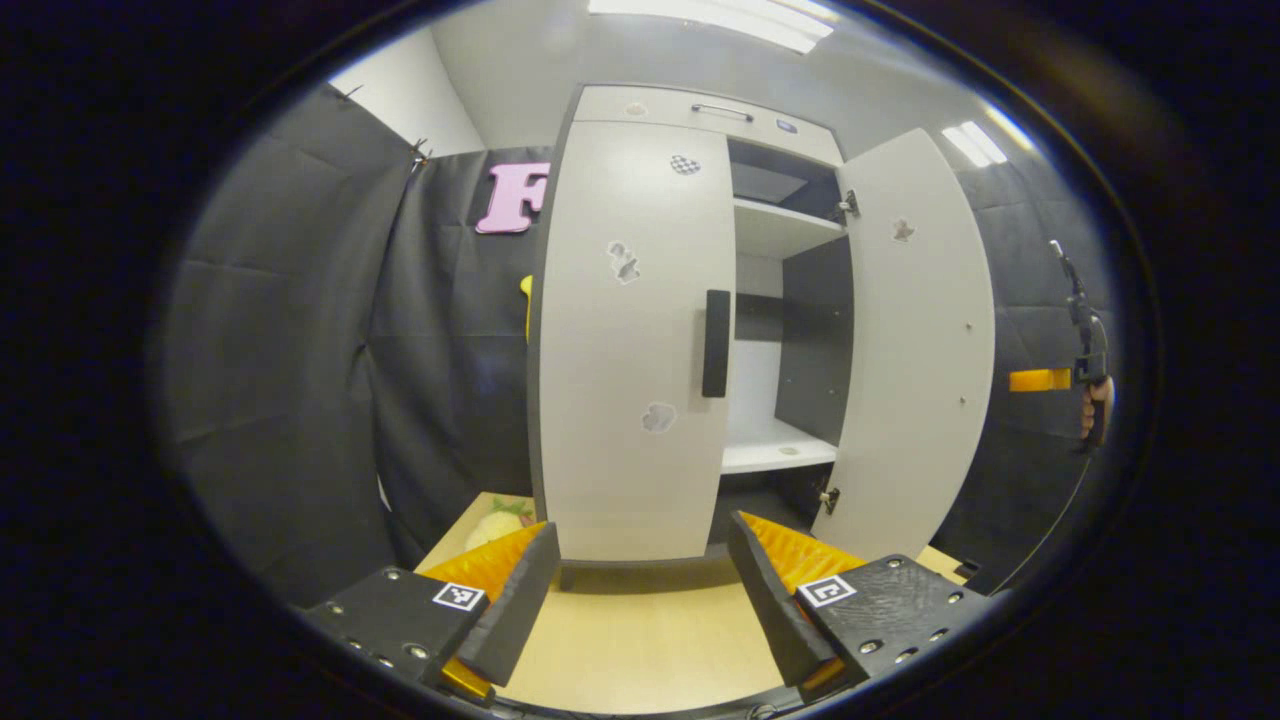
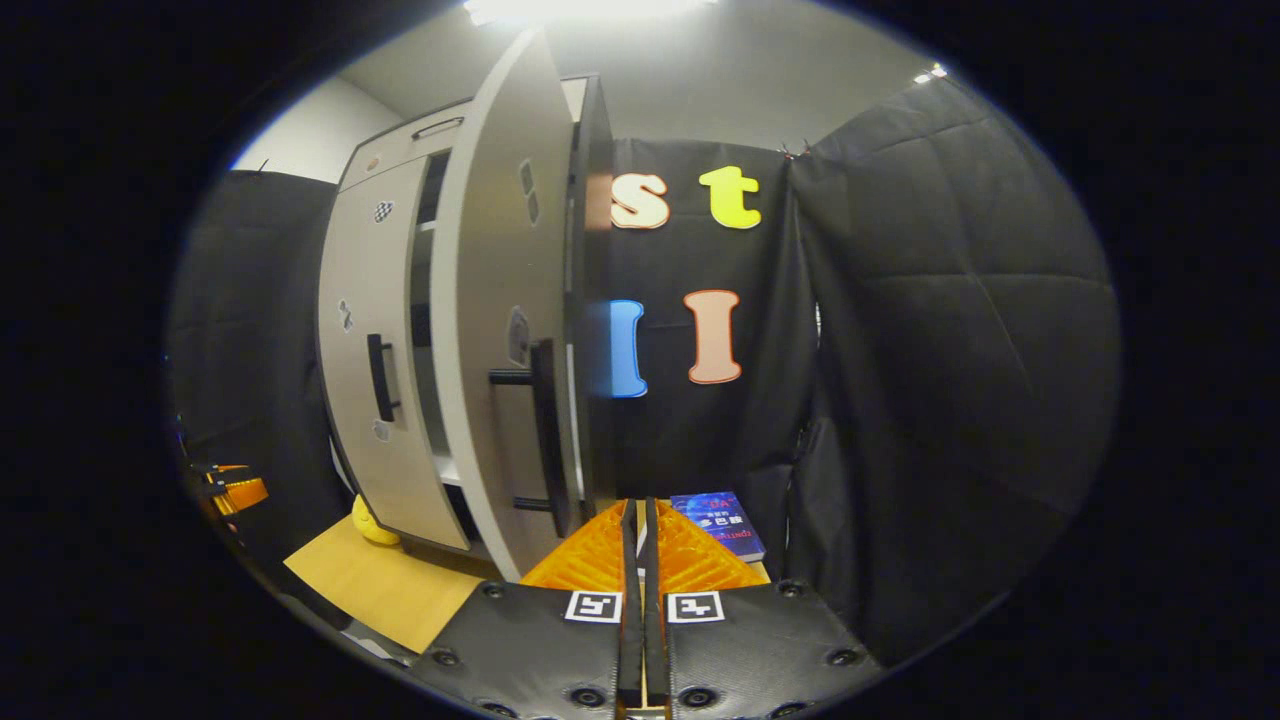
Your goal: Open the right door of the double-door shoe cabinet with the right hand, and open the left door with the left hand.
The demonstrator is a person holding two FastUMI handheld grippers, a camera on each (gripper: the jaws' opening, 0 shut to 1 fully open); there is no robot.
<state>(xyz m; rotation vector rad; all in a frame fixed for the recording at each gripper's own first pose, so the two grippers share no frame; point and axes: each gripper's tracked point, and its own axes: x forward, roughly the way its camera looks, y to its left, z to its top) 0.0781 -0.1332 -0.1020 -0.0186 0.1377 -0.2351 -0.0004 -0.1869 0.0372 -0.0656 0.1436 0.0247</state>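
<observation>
a: cabinet status?
b: shoe cabinet (image 1: 690, 110) stands on the pale worktop (image 1: 640, 640), dead ahead in the left gripper view. right door (image 1: 915, 340) swung wide open, white shelves (image 1: 775, 445) and dark interior showing. left door (image 1: 635, 340) flush shut.
a: handles?
b: left door handle (image 1: 715, 343) is a dark vertical bar at the door's inner edge, nothing touching it. right door handle (image 2: 543, 435) shows in the right gripper view, same bar type, sticking out from the open door's face, just left of the fingers.
a: grippers?
b: left gripper (image 1: 640, 585) well back from the cabinet, fingers spread, holding nothing. right gripper (image 2: 637, 560) fingers pressed together, nothing between them, beside the open door, not on the handle.
a: small stuff?
b: book (image 2: 722, 522) lying past the right gripper's fingers.
</observation>
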